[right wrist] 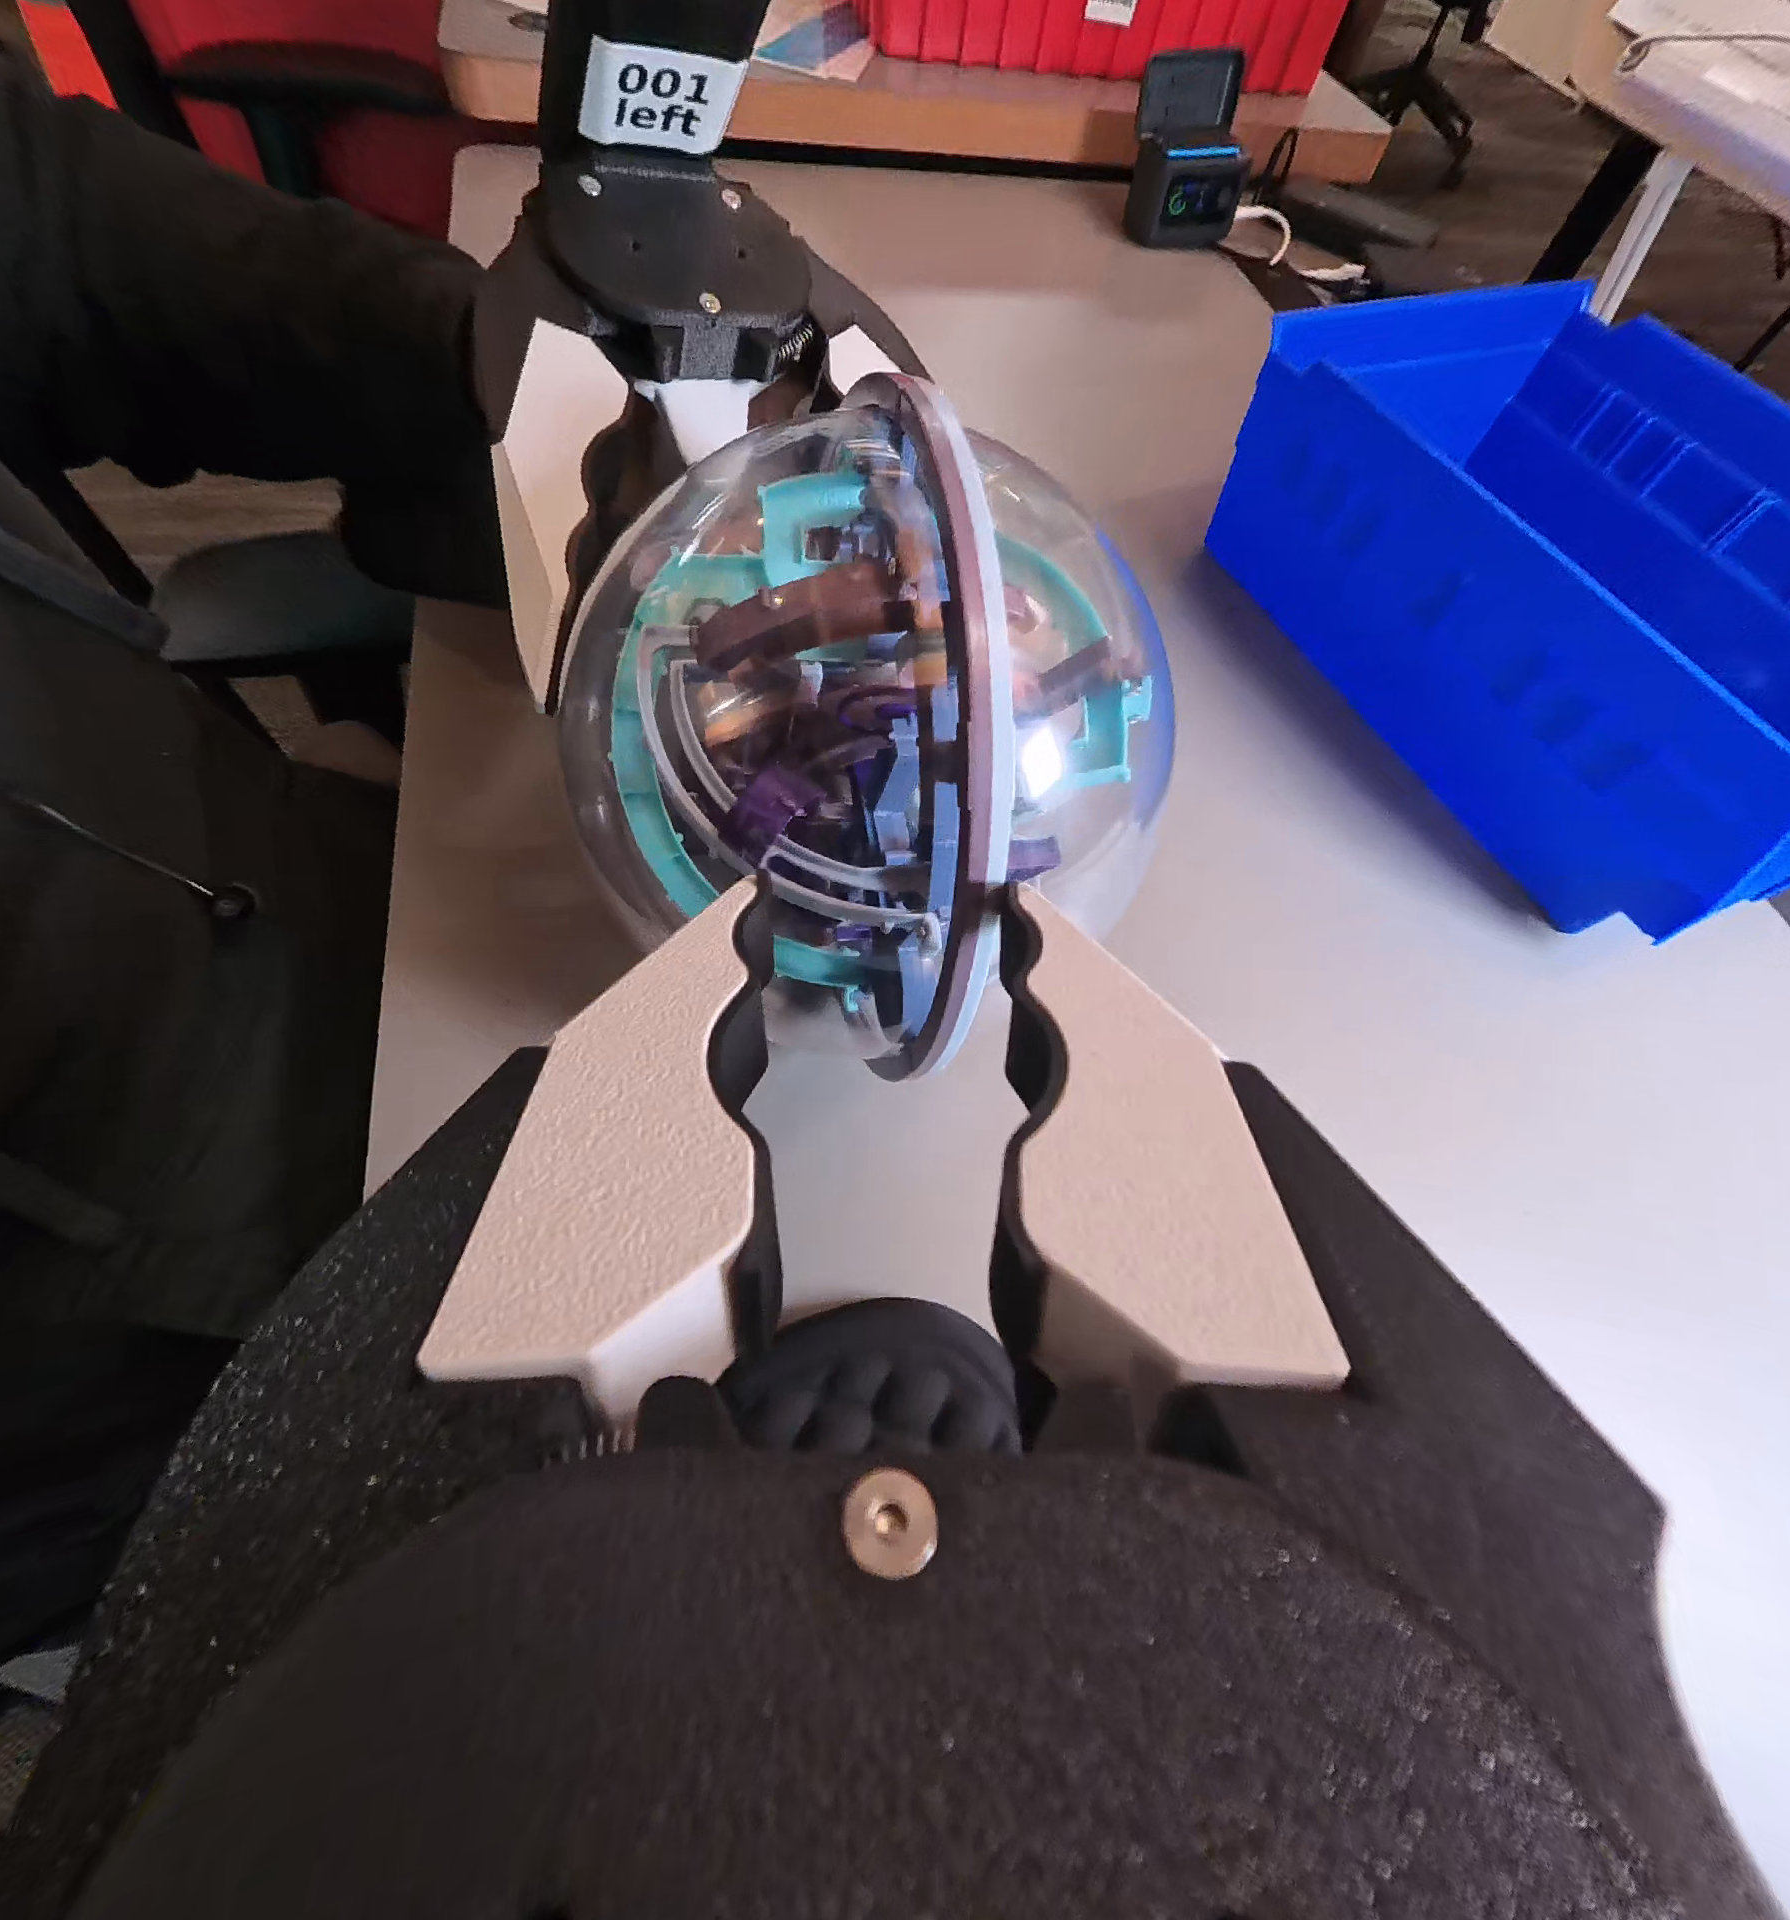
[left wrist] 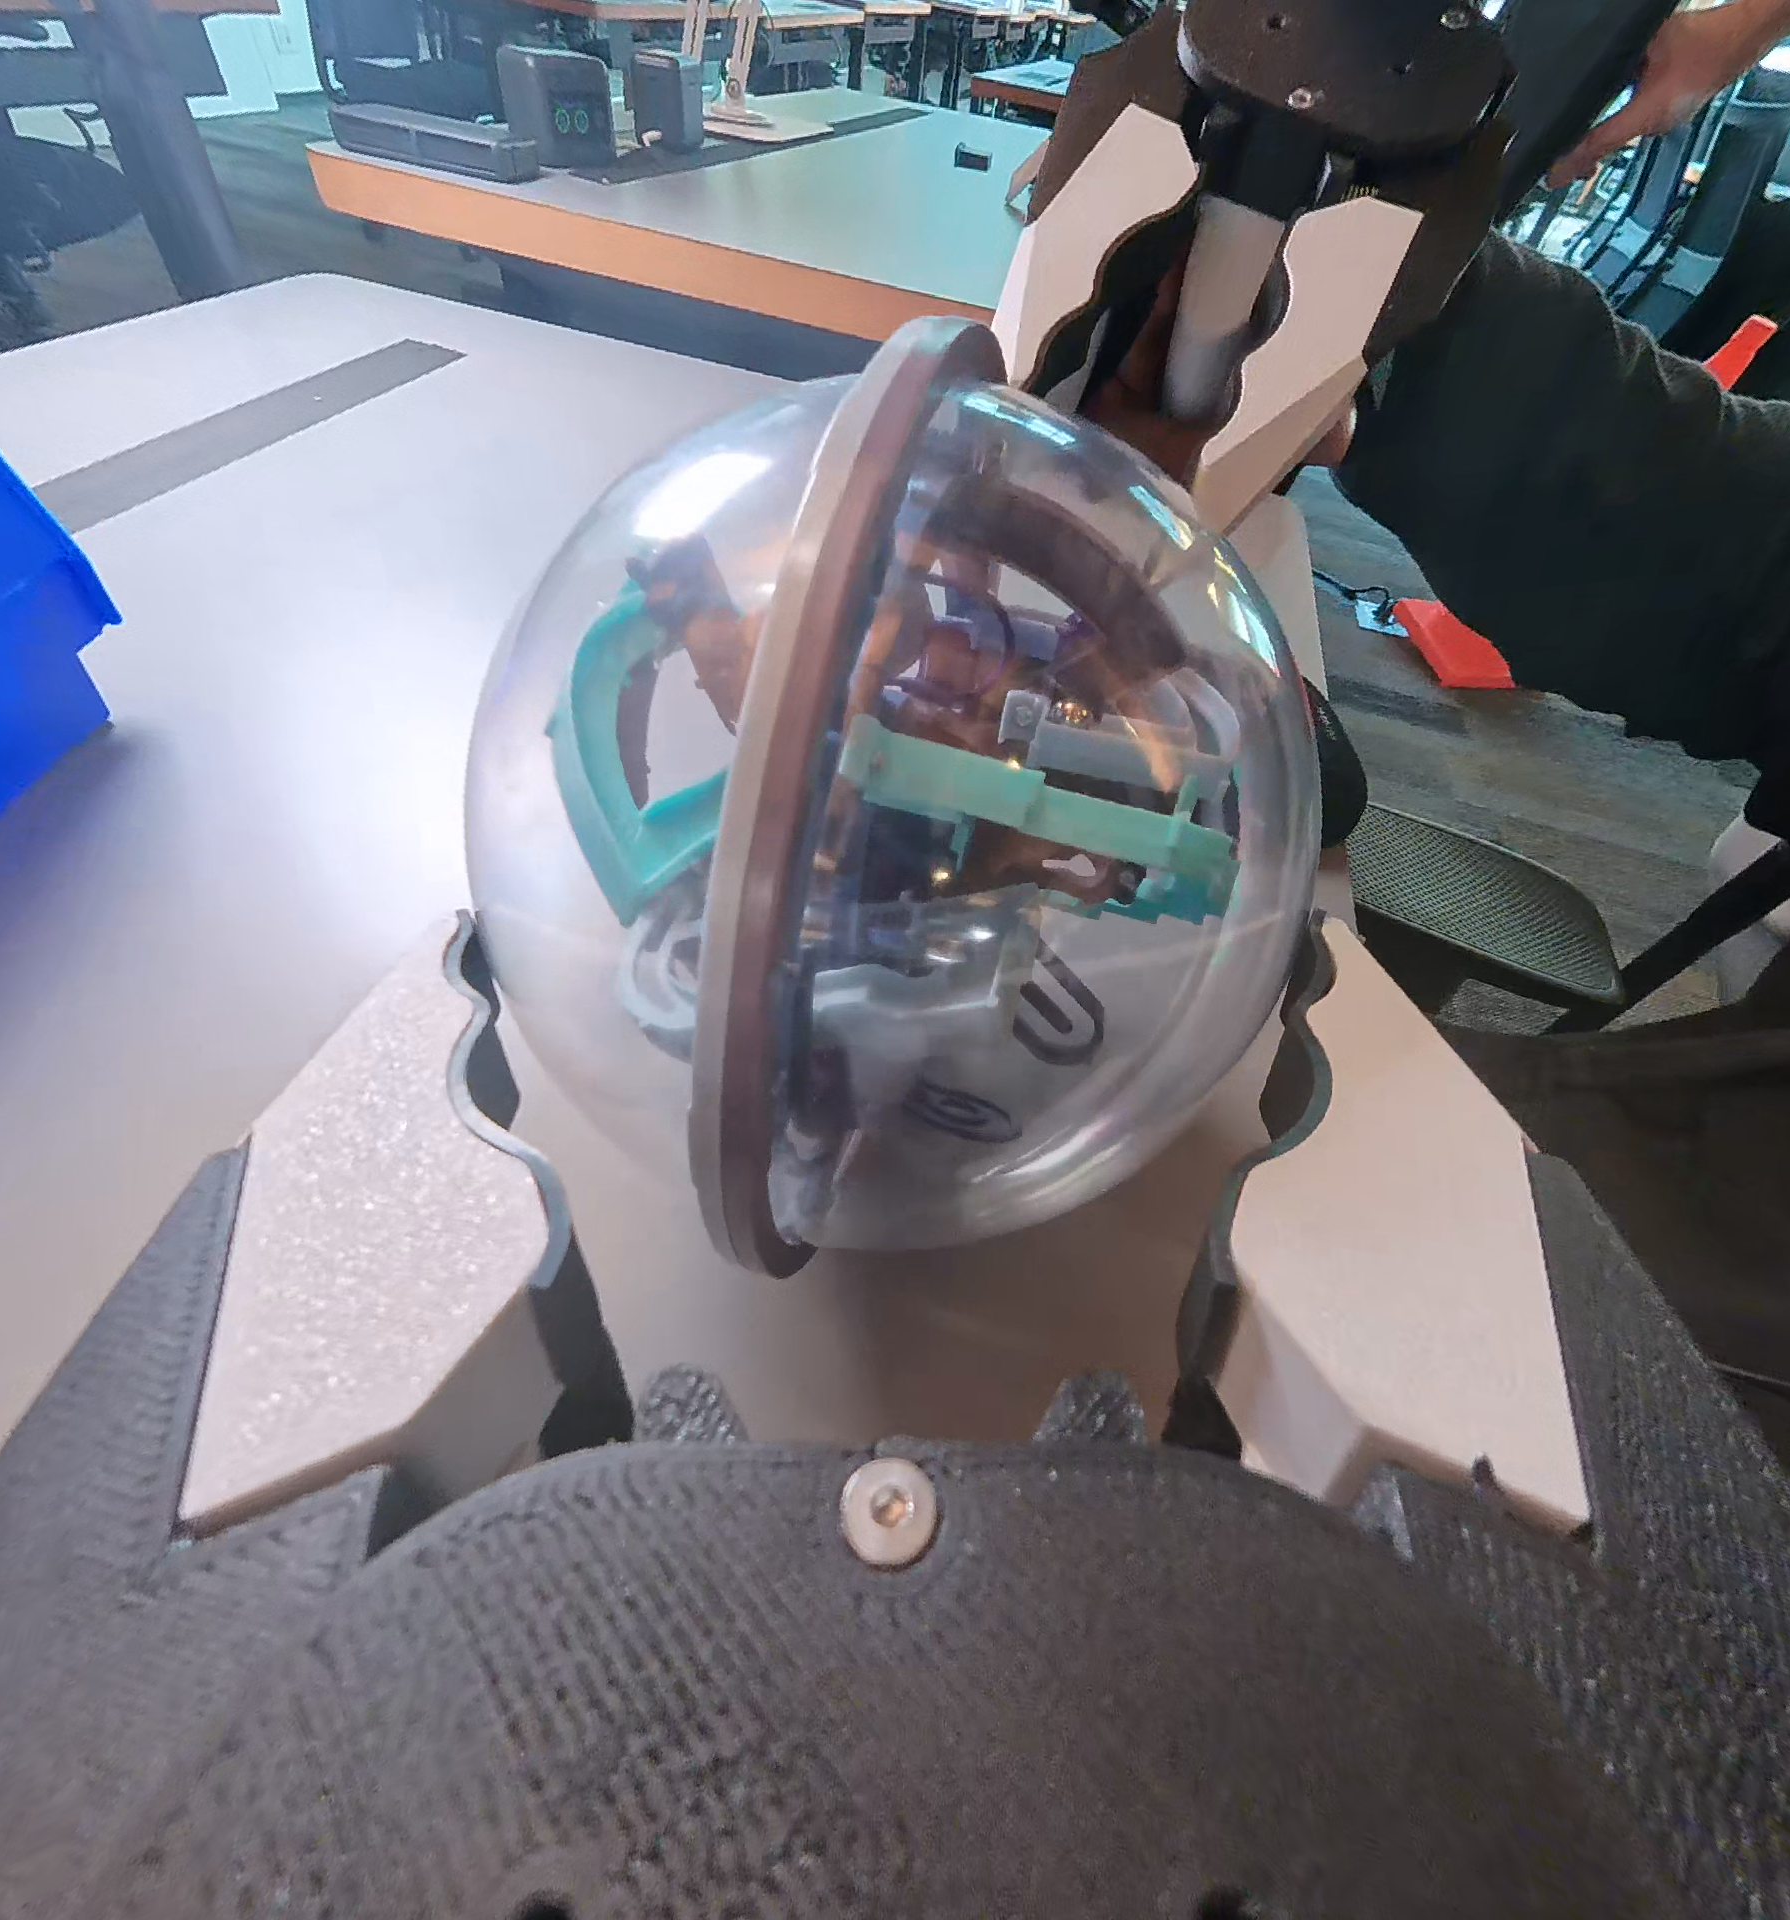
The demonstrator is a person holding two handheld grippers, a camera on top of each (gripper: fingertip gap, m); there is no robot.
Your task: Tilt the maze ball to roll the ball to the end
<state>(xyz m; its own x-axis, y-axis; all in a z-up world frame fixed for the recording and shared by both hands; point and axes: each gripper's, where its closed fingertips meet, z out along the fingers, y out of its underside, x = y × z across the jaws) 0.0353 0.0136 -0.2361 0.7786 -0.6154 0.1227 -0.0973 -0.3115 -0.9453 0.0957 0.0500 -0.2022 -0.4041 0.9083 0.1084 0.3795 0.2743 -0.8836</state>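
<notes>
Nearest, the left gripper (left wrist: 891,935): spread very wide, one pad against each side of the maze ball (left wrist: 600,831) at its broadest, pinching the clear shell. Between those pads, one maze ball, just above or perhaps resting on the pale table (left wrist: 247,935), contact hidden; equator ring (left wrist: 766,790) tipped close to upright. Inside, teal, brown, purple and grey tracks. A small shiny speck high in the right half, possibly the little ball, too small to be sure.

On the far side of the maze ball, the right gripper (right wrist: 886,904): narrowed down astride the ring, one finger on the dome, the other just beside the rim. Pressing or merely touching, cannot tell.

Likely handling: light, hollow, rigid. Smooth curved plastic, so probably slippery and apt to swivel under a squeeze. Thin shell, probably easy to crack under heavy force. Best purchase, as a judgement: across the widest part, or on the protruding ring.

Beyond the maze ball, away from the dark sleeve (left wrist: 1597,520), blue bins (right wrist: 1493,644), seemingly two nested.

Count: one maze ball, two grippers, one table.
</notes>
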